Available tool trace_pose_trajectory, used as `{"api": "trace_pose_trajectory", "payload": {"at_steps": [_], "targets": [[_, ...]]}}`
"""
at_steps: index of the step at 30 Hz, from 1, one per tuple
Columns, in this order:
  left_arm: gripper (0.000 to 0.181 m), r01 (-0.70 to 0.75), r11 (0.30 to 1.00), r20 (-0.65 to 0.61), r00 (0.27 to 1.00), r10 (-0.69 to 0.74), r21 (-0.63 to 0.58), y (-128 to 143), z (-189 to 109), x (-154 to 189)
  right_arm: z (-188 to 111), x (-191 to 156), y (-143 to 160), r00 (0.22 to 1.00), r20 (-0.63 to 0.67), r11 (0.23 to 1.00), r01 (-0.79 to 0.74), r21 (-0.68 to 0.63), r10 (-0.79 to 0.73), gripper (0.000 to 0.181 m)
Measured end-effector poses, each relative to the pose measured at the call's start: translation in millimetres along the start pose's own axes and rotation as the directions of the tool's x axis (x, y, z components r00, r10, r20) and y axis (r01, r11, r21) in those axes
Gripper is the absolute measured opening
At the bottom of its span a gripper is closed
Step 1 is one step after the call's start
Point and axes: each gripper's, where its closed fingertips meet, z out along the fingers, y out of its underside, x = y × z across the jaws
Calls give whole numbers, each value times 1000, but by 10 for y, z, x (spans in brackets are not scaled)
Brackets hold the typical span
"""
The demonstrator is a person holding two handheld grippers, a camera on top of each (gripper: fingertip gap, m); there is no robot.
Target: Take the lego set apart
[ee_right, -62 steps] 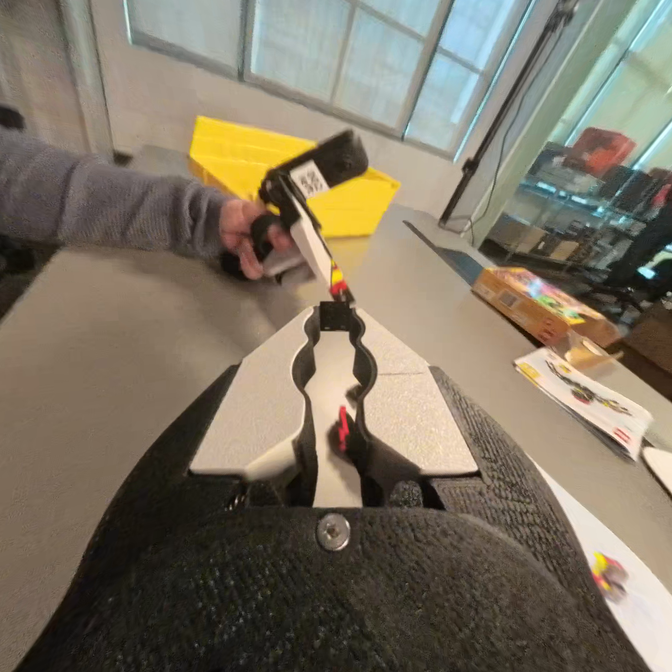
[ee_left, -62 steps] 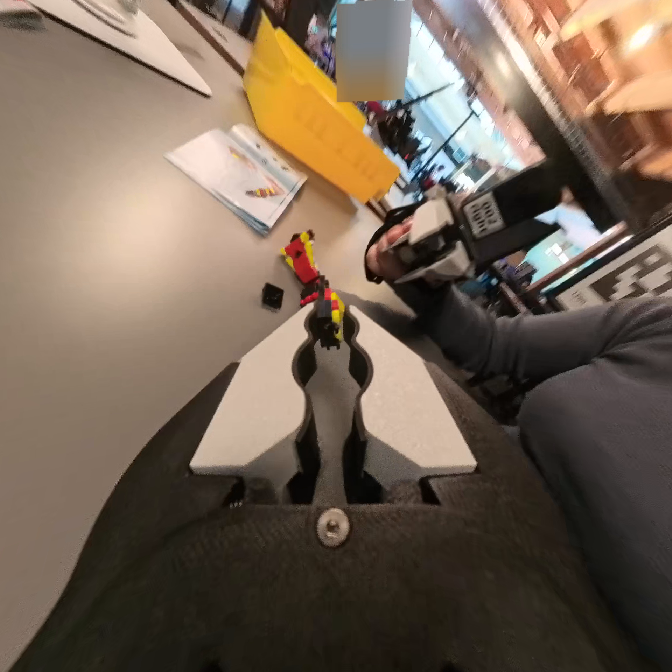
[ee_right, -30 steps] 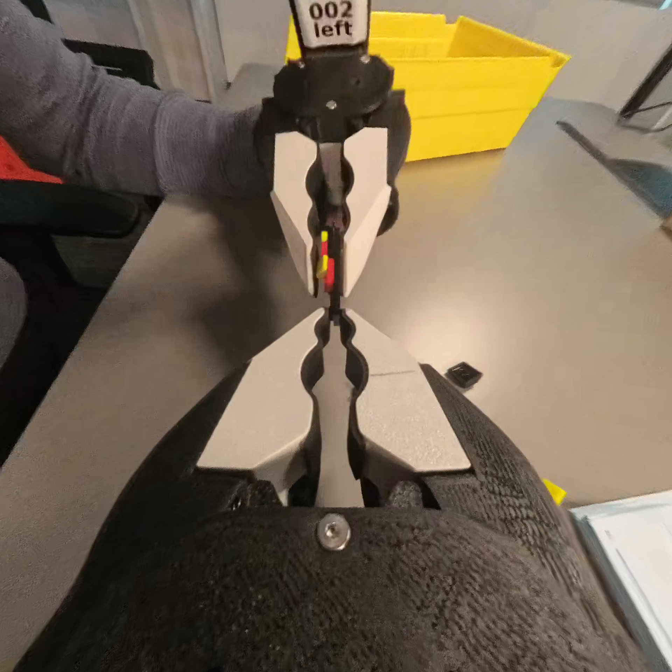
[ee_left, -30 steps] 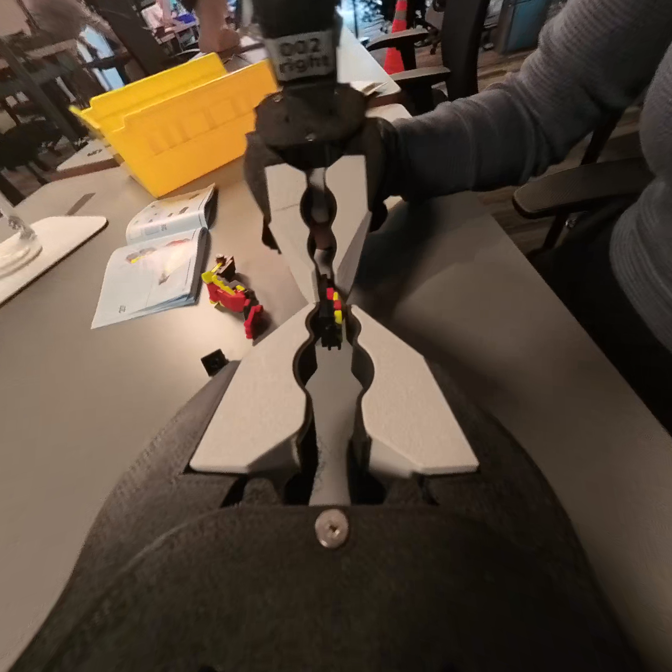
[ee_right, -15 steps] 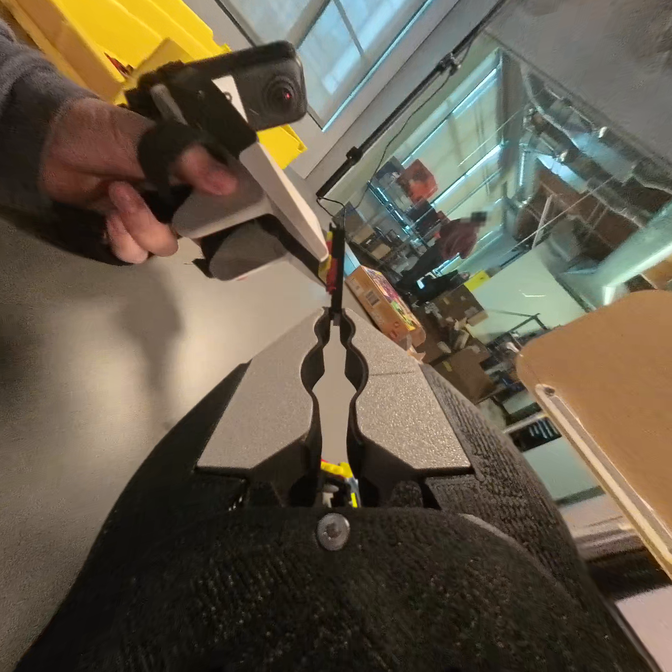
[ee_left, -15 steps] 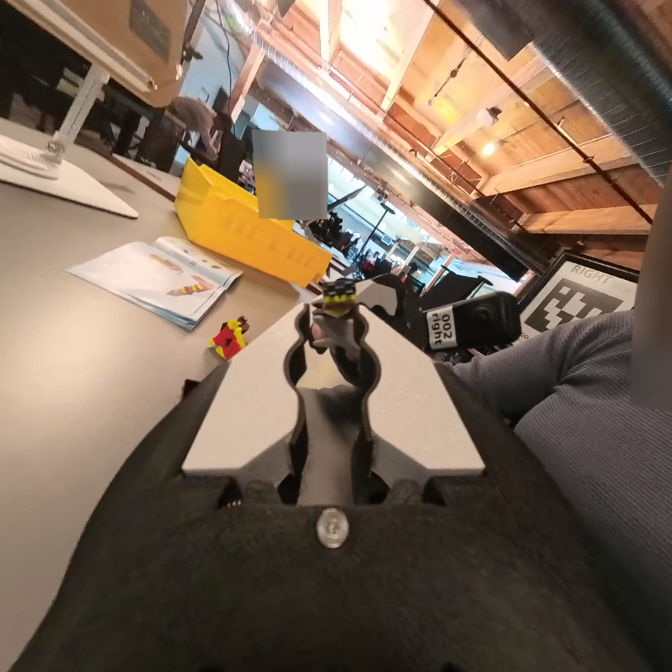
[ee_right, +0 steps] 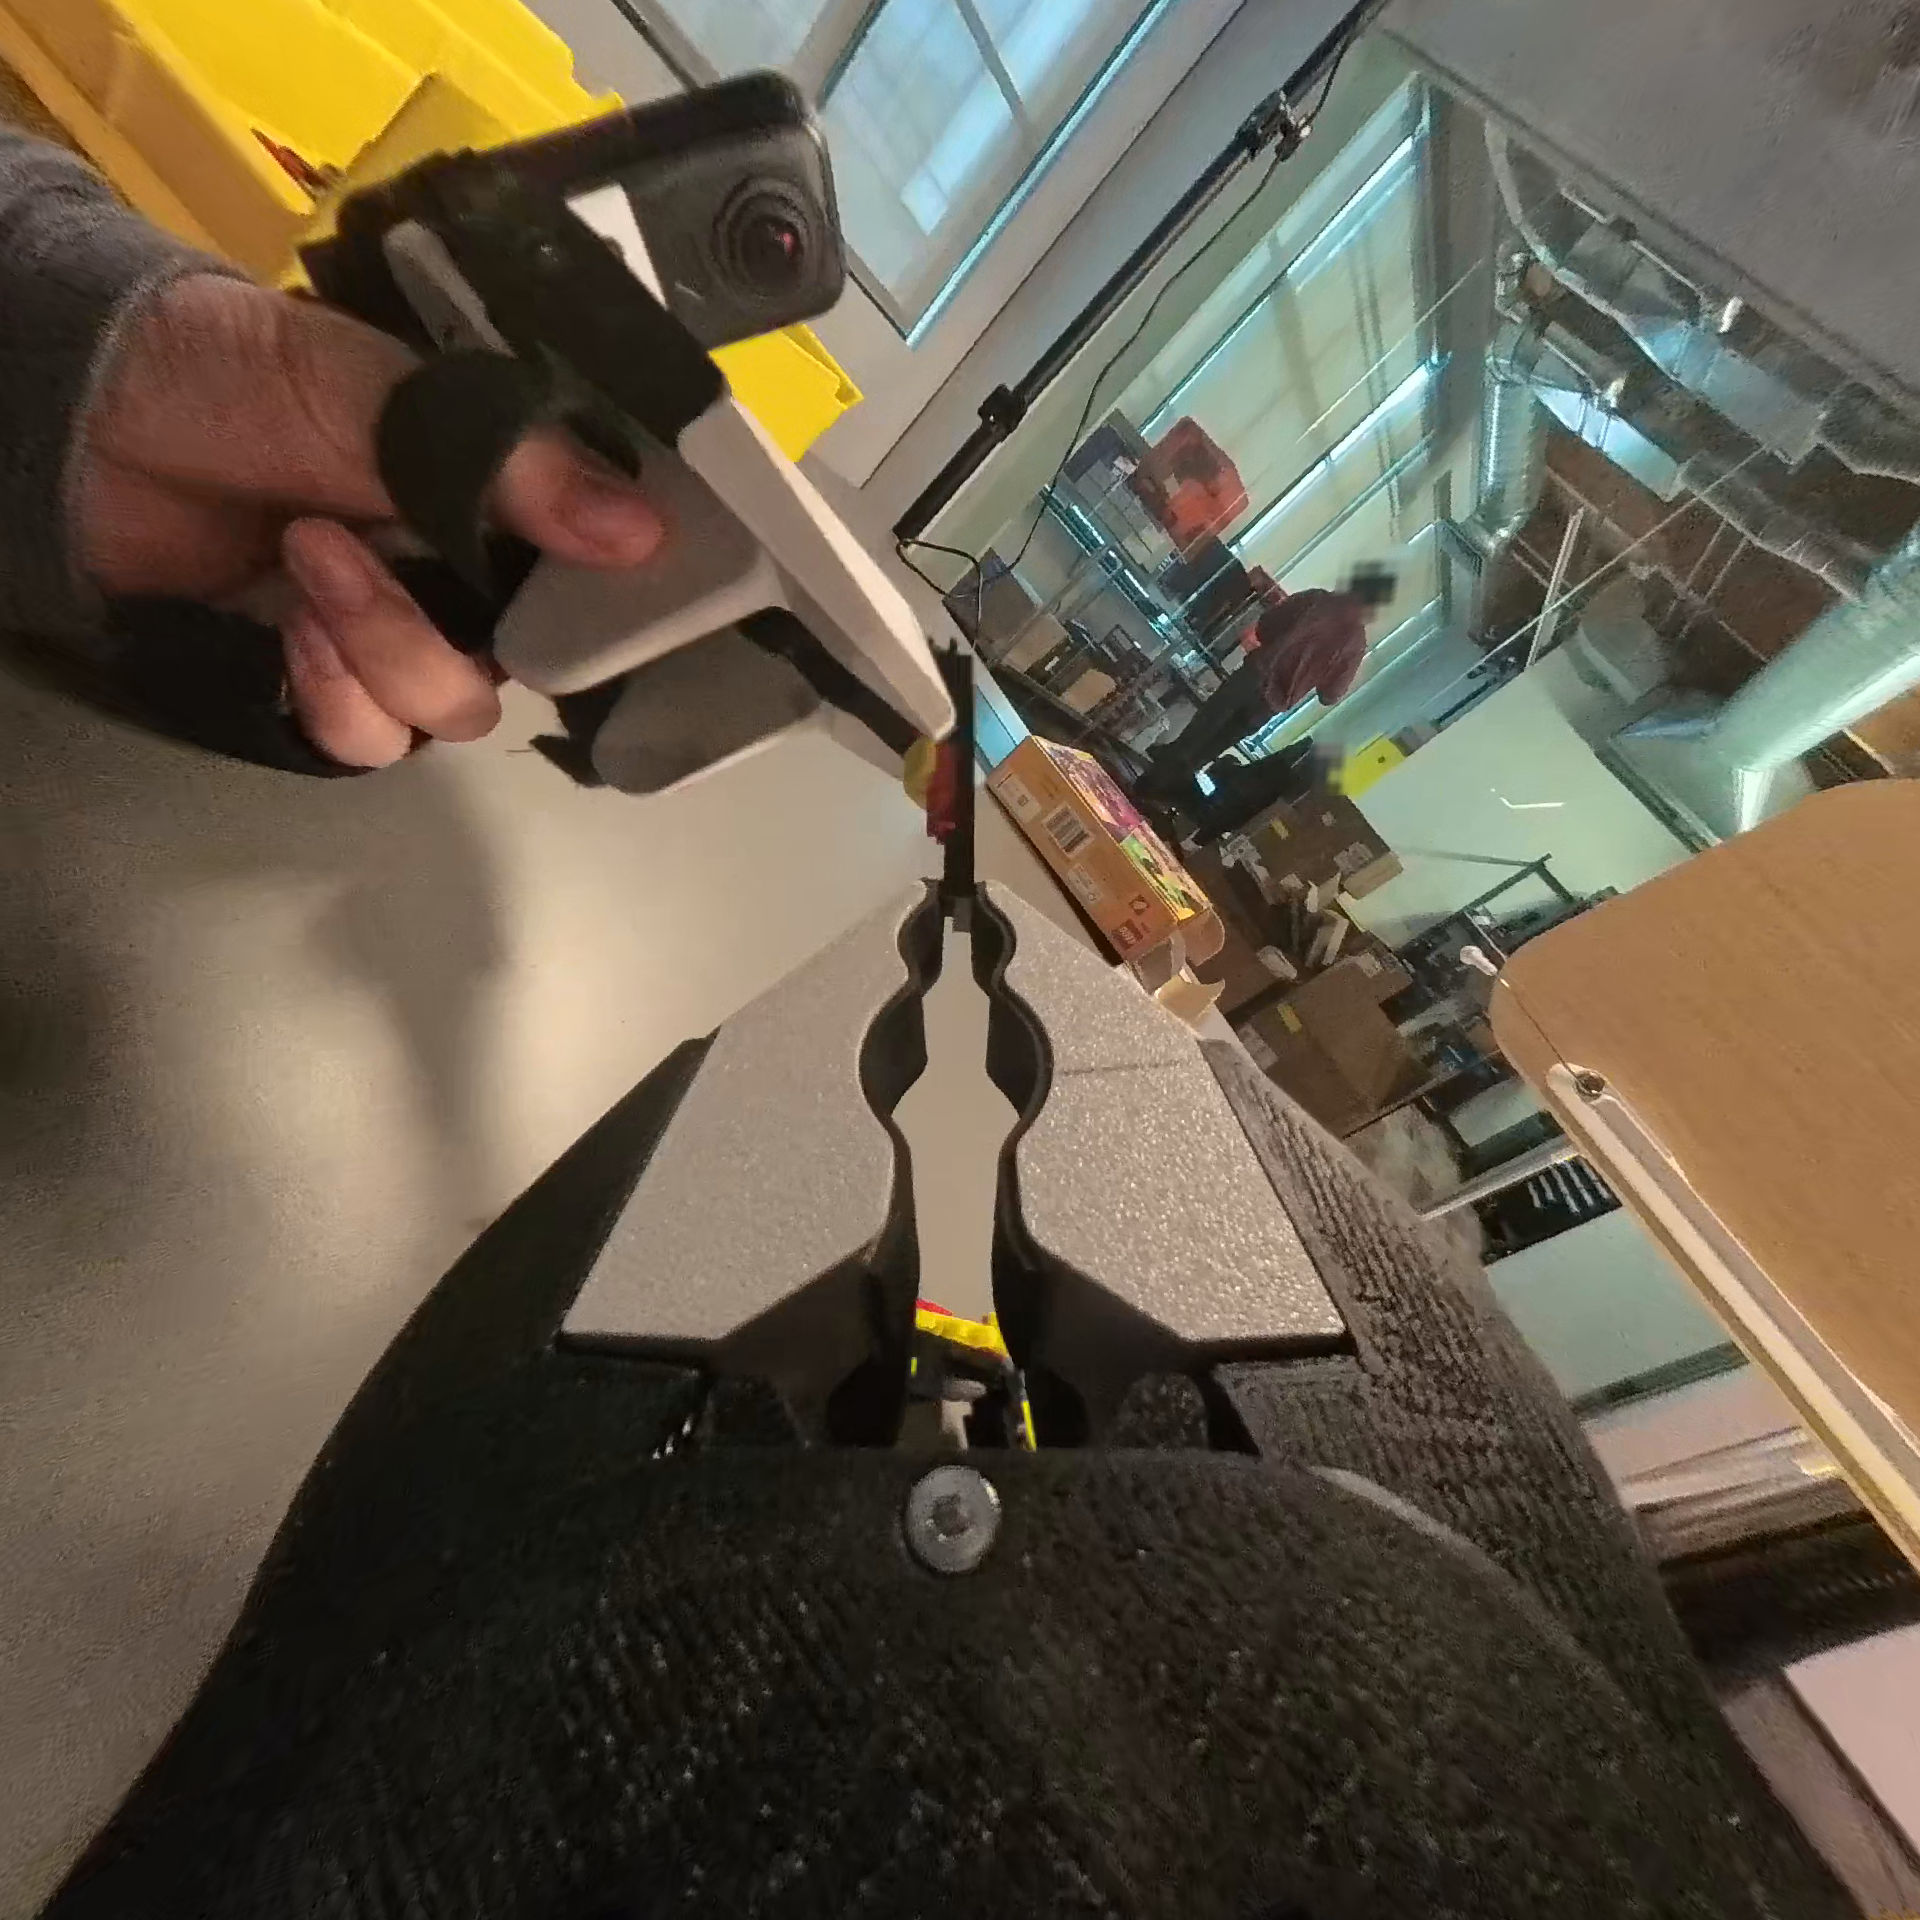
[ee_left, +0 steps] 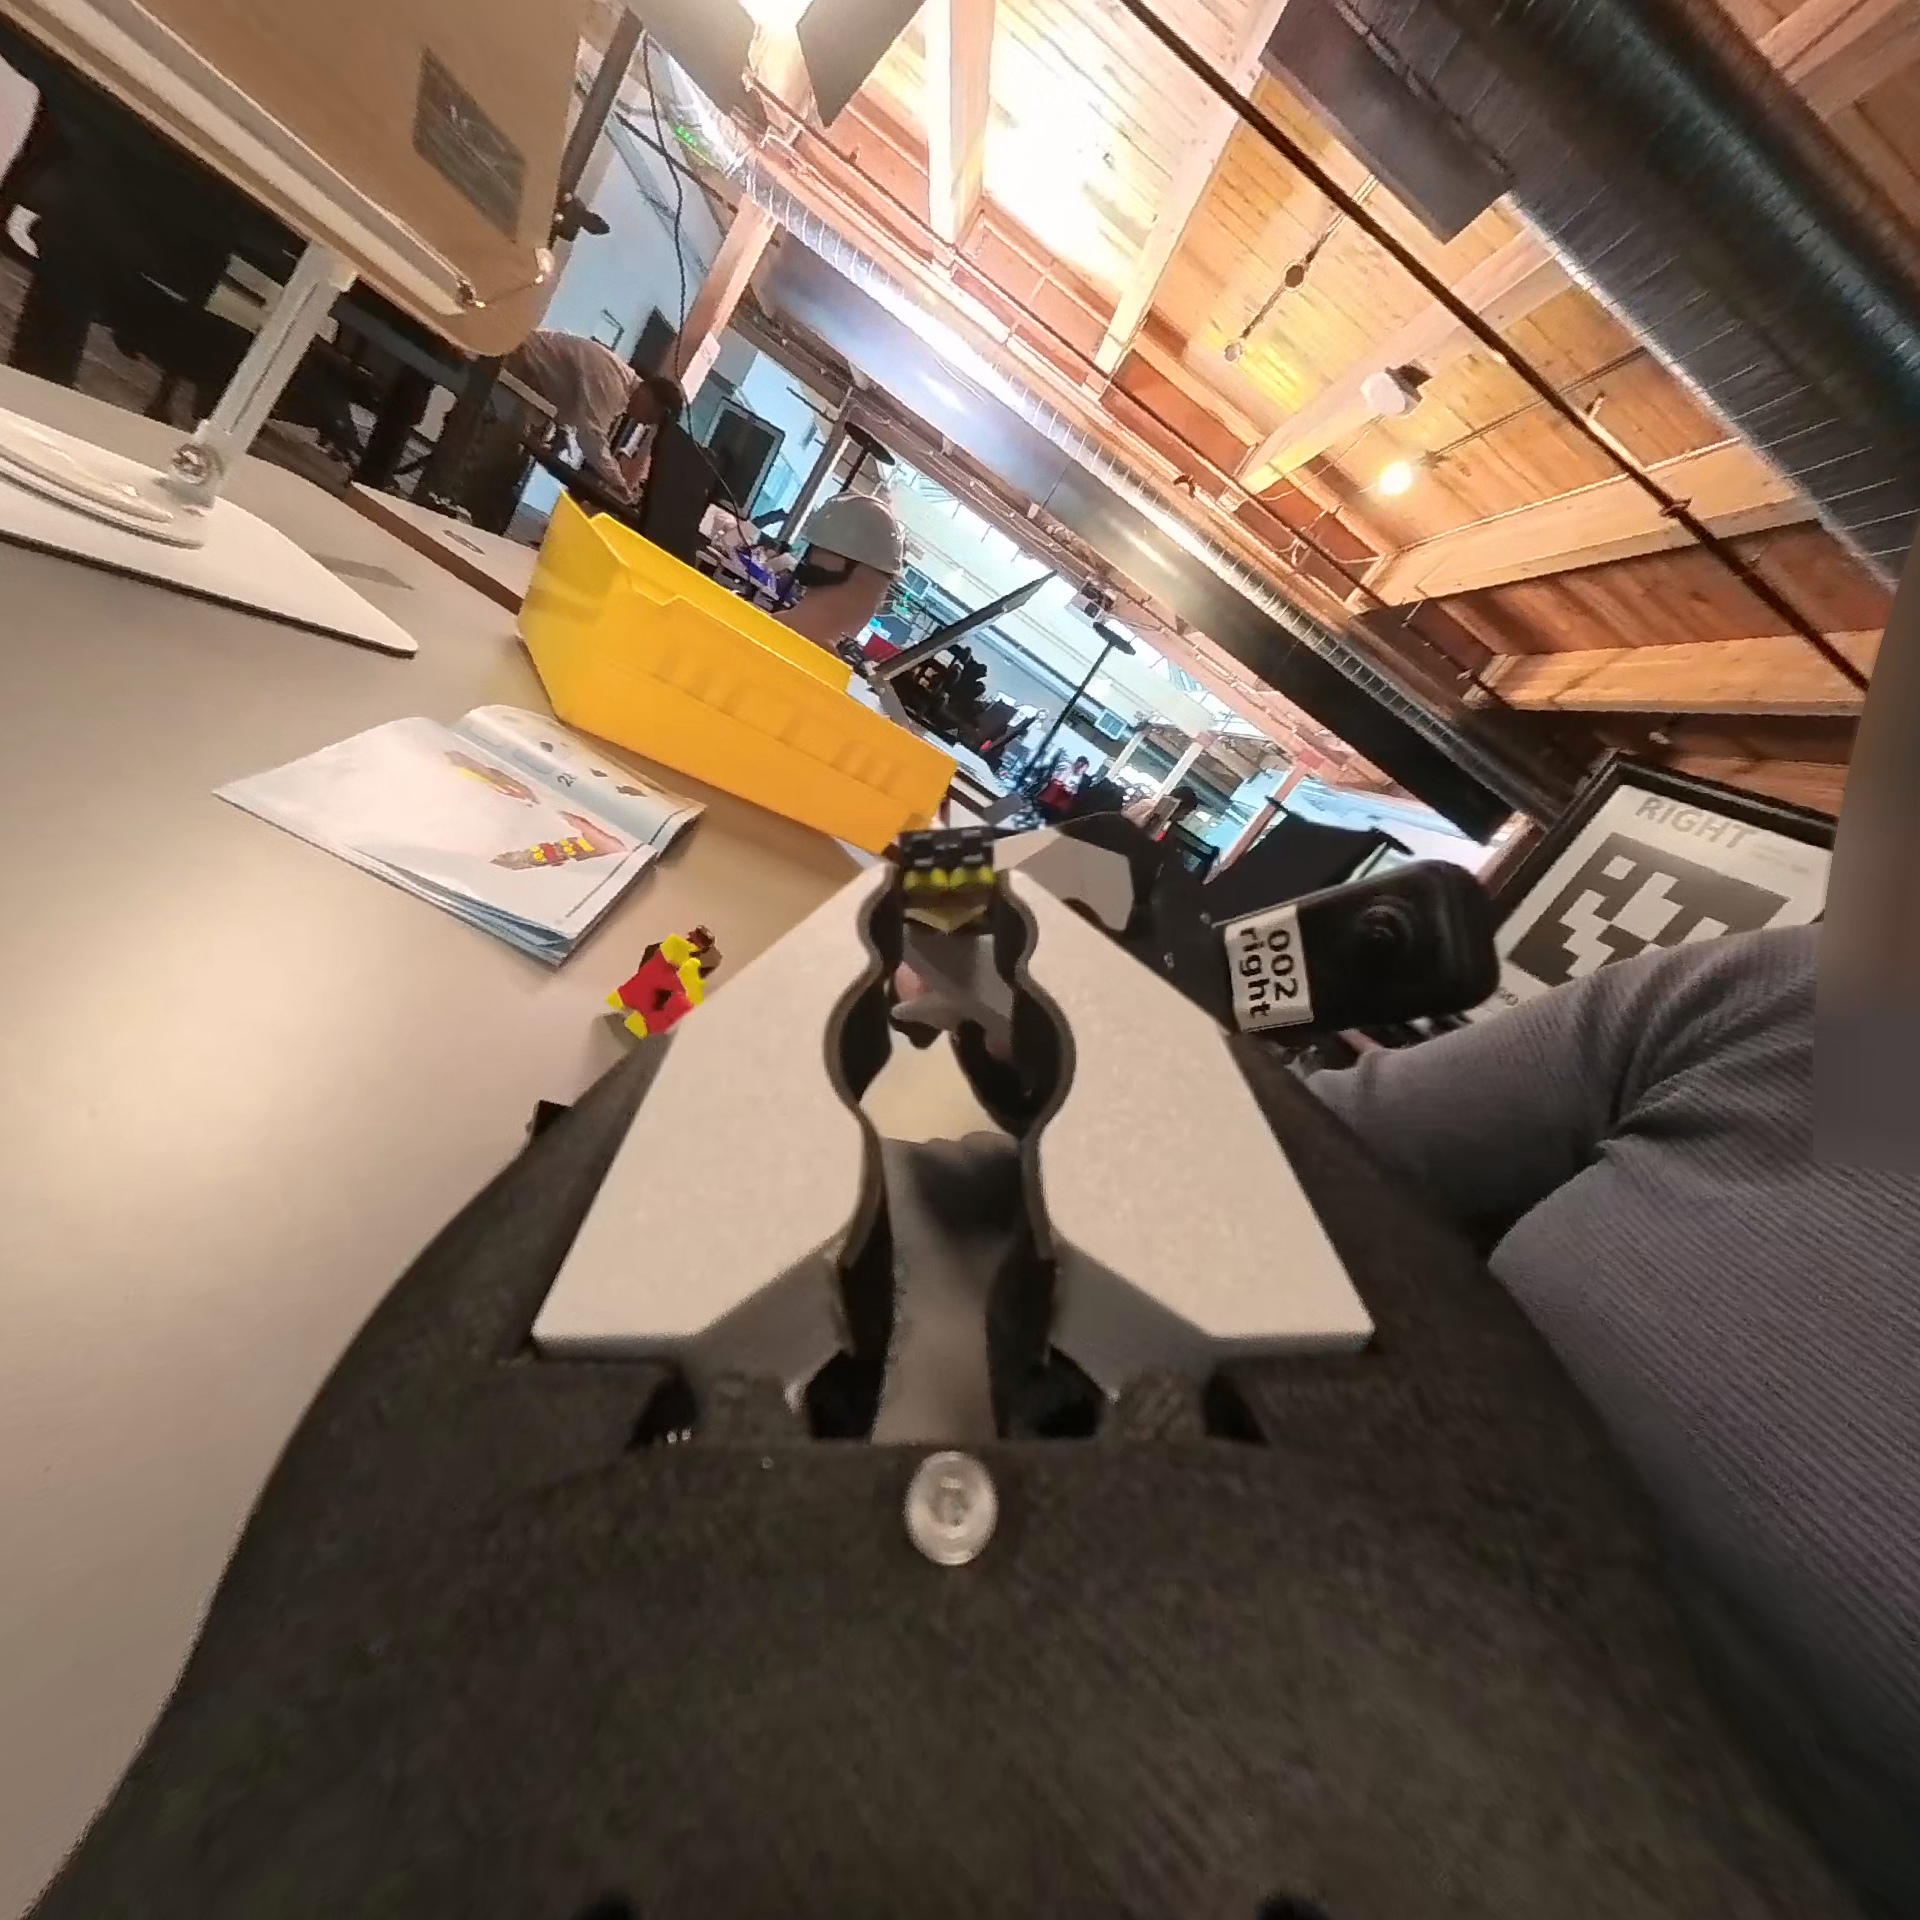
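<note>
Left wrist view, catalogued from my remote station, left to right: white board base [ee_left: 260,566] at far left on the grey table [ee_left: 208,1091]; open instruction booklet [ee_left: 457,810]; yellow bin [ee_left: 727,707] behind it; red-and-yellow lego chunk [ee_left: 660,987] lying on the table just beside the booklet. At centre, my left gripper [ee_left: 945,883], jaws clamped on a small black, yellow and red lego assembly [ee_left: 943,868] held off the table. Right of it, my right gripper's [ee_left: 1013,847] fingers meet the same assembly, its camera body behind; grey sleeve [ee_left: 1558,1091] at far right.

Right wrist view, left to right: hand [ee_right: 312,520] holding the left gripper [ee_right: 930,743], yellow bin [ee_right: 312,125] behind; at centre, the lego assembly [ee_right: 951,769] seen edge-on, its lower black end pinched between my right gripper's [ee_right: 956,914] closed tips, its upper end in the left gripper's grip; orange box [ee_right: 1091,852] on the table beyond; wooden panel [ee_right: 1714,1091] at right.
</note>
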Motion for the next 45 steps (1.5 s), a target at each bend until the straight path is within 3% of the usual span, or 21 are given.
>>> {"api": "trace_pose_trajectory", "payload": {"at_steps": [3,10,12,14,17,21,23,25,28,29,31,33,36,43,45], "targets": [[15,-47,998,39,998,49,-42,43,9,-27,11,-22,13,1000,13,1000,-19,-2,19,10],[15,-60,986,125,989,79,-153,180,46,-125,51,-58,152,999,23,993,40,-115,-37,3],[15,-51,982,181,980,85,-184,220,7,-219,4,229,209,992,-122,991,-23,-132,7,2],[15,-42,989,196,978,69,-141,141,-73,-236,-126,619,325,945,-225,961,-263,-86,238,2],[15,-28,986,278,958,73,-163,145,-96,-370,-107,517,449,929,-164,934,-347,-87,331,3],[15,-39,898,471,841,267,-439,438,-175,-692,22,297,433,897,-28,892,-441,-94,440,3],[15,21,854,524,798,299,-519,566,-254,-807,40,205,445,883,22,879,-463,-111,468,3],[23,70,836,522,808,273,-545,642,-266,-822,52,164,460,887,31,882,-454,-125,461,3],[49,45,872,489,841,230,-488,562,-225,-745,69,142,443,909,17,903,-412,-125,417,3],[50,10,902,450,869,205,-431,483,-160,-658,75,134,431,921,8,914,-386,-123,390,3],[47,-27,965,337,934,117,-261,298,-9,-426,96,105,392,947,-7,940,-320,-117,321,3],[41,8,986,244,969,34,-168,235,76,-289,121,62,327,968,-17,962,-251,-105,250,3],[36,49,993,174,984,-30,-108,198,130,-221,148,8,234,984,-29,981,-176,-86,174,3],[26,40,998,178,984,-31,-48,118,109,-228,171,-25,166,994,-53,991,-101,-83,97,3],[15,29,999,183,983,-21,-44,111,109,-228,179,-34,164,995,-58,992,-89,-91,83,3]]}}
